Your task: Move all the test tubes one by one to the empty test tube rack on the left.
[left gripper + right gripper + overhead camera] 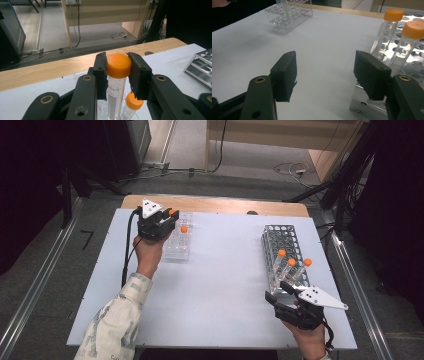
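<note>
Left gripper (119, 68) jaws pinch an orange-capped tube (117, 82) by the cap, held over the clear rack (178, 245) at the surface's far left. Right gripper (325, 72) jaws spread, nothing between, parked at the metal rack's (280, 240) near end. Risk: grip is on the cap only, so the tube can swing, miss its hole, catch the rim, or nudge the light clear rack. Count: five tubes – one held, one seated in the clear rack (184, 229), three in the metal rack (292, 263); two racks
</note>
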Motion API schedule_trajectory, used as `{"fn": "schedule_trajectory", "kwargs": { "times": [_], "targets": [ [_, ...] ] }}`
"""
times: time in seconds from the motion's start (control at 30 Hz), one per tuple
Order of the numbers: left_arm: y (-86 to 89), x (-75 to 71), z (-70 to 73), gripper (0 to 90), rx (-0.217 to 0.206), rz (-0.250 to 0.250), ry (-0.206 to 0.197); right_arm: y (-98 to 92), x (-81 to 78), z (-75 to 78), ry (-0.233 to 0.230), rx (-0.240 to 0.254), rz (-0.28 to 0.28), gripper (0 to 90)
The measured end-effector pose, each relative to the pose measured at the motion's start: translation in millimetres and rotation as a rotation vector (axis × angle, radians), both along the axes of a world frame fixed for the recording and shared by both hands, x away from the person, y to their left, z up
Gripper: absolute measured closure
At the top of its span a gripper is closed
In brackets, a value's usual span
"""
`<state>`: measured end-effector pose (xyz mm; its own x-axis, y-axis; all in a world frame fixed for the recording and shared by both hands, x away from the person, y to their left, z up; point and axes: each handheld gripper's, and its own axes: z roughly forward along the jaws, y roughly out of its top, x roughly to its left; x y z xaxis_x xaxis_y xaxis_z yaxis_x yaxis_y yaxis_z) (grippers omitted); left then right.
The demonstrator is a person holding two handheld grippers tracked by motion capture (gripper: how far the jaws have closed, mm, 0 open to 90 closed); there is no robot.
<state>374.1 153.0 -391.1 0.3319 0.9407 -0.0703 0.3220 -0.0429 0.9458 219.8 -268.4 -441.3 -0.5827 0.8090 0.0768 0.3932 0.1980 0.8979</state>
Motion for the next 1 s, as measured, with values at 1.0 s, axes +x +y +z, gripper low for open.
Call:
{"fn": "schedule_trajectory", "kwargs": {
  "times": [1.0],
  "targets": [
    [-4.9, 2.3, -26.6, 68.9, 0.040, -0.007, 0.049, 1.4, 0.4, -2.1, 0.006, -0.006, 0.005, 33.9]
  ]
}}
